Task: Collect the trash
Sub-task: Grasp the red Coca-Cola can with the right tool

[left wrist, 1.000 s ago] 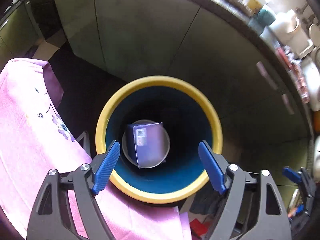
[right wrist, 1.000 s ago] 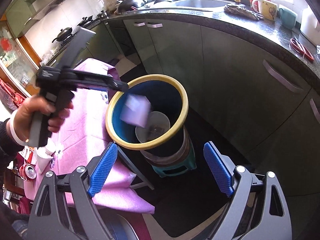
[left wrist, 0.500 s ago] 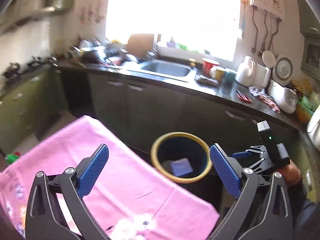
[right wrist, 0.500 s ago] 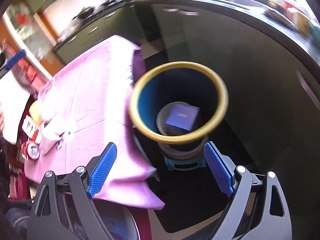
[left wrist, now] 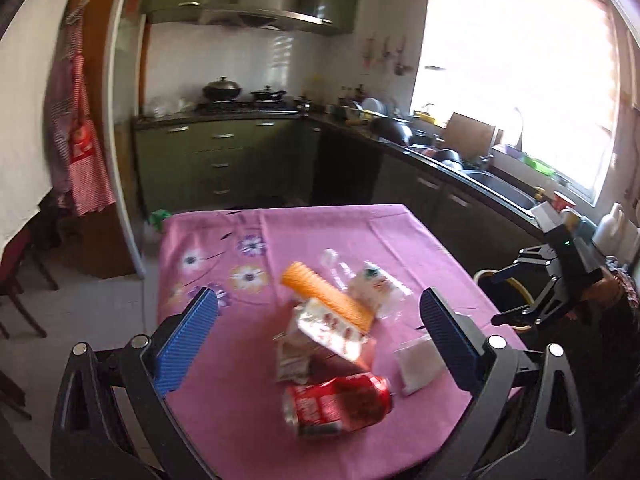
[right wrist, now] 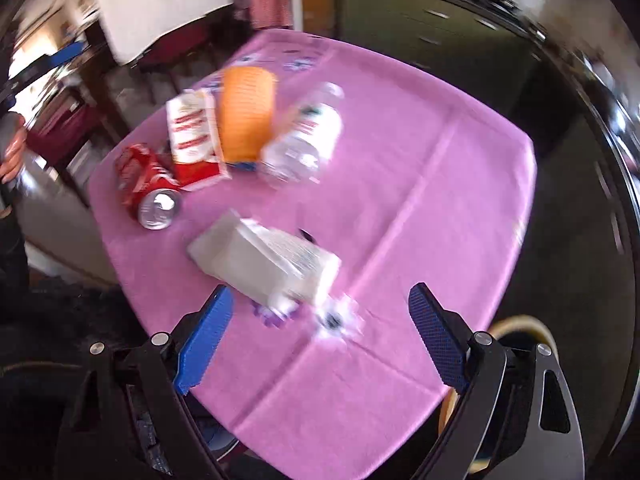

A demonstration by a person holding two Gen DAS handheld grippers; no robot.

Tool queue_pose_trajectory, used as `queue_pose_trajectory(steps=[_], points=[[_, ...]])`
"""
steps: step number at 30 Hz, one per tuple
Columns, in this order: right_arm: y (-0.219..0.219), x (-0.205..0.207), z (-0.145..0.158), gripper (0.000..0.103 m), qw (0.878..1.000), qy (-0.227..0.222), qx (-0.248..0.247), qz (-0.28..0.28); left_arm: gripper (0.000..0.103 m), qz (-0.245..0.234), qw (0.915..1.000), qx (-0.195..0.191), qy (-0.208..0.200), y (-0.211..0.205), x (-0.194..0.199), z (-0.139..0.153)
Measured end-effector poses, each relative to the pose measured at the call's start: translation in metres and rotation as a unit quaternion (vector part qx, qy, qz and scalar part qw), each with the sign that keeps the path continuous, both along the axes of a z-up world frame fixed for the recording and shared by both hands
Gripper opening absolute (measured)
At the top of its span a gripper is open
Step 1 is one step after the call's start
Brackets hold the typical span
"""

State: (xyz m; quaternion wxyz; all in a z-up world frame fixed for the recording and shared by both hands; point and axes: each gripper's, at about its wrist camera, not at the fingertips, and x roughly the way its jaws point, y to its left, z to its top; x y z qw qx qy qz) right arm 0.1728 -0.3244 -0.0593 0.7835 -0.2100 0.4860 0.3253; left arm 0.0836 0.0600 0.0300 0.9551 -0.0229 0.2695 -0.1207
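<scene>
Trash lies on a table under a pink cloth [left wrist: 320,224]: a red drink can [left wrist: 338,404] on its side, a red-and-white packet [left wrist: 332,332], an orange ribbed cup [left wrist: 326,296], a clear plastic bottle [left wrist: 372,284] and a white packet [left wrist: 418,364]. My left gripper [left wrist: 318,336] hangs open and empty above the near edge, facing this pile. My right gripper [right wrist: 320,340] is open and empty just short of the white packet [right wrist: 264,268], with the can [right wrist: 146,184], cup [right wrist: 246,116] and bottle [right wrist: 308,140] beyond. It also shows as the right gripper [left wrist: 504,296] beside the table.
A yellow-rimmed bin [right wrist: 520,322] stands off the table's corner, below my right gripper. Dark green kitchen cabinets [left wrist: 224,160] and a counter with a sink [left wrist: 500,188] run behind the table. A dark chair [left wrist: 16,280] stands at the left.
Both views swung away from the yellow-rimmed bin, where a blue packet had dropped in, and now face the trash on the pink table. The left jaws opened wider.
</scene>
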Motion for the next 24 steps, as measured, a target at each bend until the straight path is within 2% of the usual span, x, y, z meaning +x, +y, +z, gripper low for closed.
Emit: queue_pose_trajectory(steps=[3, 5, 9, 12, 15, 19, 24], points=[[0.076, -0.006, 0.007, 0.088, 0.991, 0.008, 0.003, 0.131, 0.096, 0.041, 0.999, 0.016, 0.002, 0.03, -0.016, -0.007], [0.121, -0.015, 0.004, 0.088, 0.978, 0.03, 0.007, 0.207, 0.096, 0.058, 0.9982, 0.017, 0.006, 0.043, -0.022, -0.01], [0.199, -0.029, -0.015, 0.088, 0.951, 0.062, -0.029, 0.302, 0.096, 0.072, 0.9973, 0.001, 0.01, 0.065, -0.033, -0.015], [0.237, -0.032, -0.039, 0.088, 0.937, 0.072, -0.083, 0.332, 0.096, 0.075, 0.997, -0.009, 0.014, 0.074, -0.033, -0.022], [0.258, -0.032, -0.062, 0.088, 0.93, 0.068, -0.133, 0.335, 0.096, 0.069, 0.9971, -0.019, 0.025, 0.078, -0.03, -0.032], [0.267, -0.029, -0.084, 0.086, 0.925, 0.09, -0.154, 0.335, 0.096, 0.058, 0.9972, -0.027, 0.039, 0.079, -0.023, -0.043], [0.273, -0.028, -0.105, 0.081, 0.921, 0.092, -0.18, 0.334, 0.096, 0.055, 0.9971, -0.034, 0.042, 0.086, -0.022, -0.048]])
